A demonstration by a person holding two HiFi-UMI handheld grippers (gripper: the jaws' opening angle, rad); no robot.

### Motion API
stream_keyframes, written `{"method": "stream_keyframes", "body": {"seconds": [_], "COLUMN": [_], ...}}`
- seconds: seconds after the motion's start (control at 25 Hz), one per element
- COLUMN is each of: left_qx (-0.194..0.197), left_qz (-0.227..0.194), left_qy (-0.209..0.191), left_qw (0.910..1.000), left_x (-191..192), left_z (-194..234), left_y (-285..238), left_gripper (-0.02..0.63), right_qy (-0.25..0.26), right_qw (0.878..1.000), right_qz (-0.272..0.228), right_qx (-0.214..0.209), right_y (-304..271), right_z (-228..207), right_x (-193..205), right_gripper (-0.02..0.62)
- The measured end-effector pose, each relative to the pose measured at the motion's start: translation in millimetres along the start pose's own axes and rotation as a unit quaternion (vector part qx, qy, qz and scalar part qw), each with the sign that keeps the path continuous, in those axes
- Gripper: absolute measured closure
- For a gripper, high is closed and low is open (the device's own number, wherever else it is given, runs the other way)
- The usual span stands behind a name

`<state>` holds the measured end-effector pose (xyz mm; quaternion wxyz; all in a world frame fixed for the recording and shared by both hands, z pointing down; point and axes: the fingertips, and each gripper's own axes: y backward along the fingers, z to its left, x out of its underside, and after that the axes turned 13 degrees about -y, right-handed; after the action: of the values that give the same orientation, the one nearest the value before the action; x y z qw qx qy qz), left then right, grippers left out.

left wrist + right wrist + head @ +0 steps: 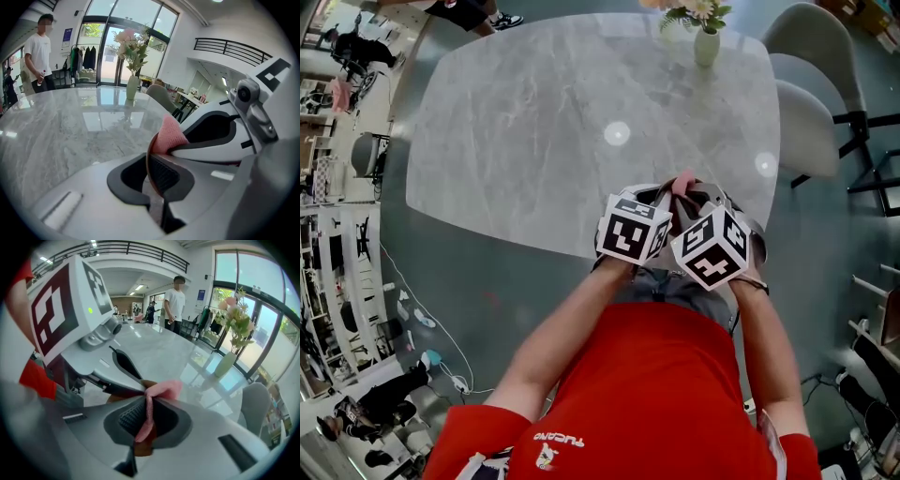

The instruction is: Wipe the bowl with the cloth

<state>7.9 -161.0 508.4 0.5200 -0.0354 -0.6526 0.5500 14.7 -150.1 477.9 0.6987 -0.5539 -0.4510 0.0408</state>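
Two grippers are hovering side by side at the near edge of the marble table [581,112] in head view: L gripper [659,199] & R gripper [709,200], marker cubes nearly touching, w/ the pink cloth [682,183] poking up between them

Left gripper view: its jaws are clamping together on the thin brown rim of the bowl [148,161], cloth sitting just behind the rim

Right gripper view: its jaws are pinching the cloth, one strip hanging down between the pads, brown bowl showing just beneath
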Motion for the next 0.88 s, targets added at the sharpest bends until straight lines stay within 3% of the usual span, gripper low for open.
{"method": "stream_keyframes", "body": {"seconds": [0.16,0.52,0.88], "left_qx": [-0.007,-0.018,-0.017], "left_qz": [0.005,0.018,0.033], "left_qy": [0.003,0.013,0.034], "left_qw": [1.0000,0.9996,0.9988], "left_x": [3,6,10], "left_z": [5,16,21], "left_y": [1,-7,-13], "left_gripper": [0.591,0.590,0.589], "right_qy": [-0.002,0.006,-0.029], "right_qw": [1.000,0.999,0.999], "right_qz": [0.002,0.026,-0.004], "right_qx": [0.025,0.032,0.014], "right_y": [3,2,9], "right_z": [-12,-18,-21], "right_x": [2,15,13], "right_gripper": [0.576,0.575,0.575]}}
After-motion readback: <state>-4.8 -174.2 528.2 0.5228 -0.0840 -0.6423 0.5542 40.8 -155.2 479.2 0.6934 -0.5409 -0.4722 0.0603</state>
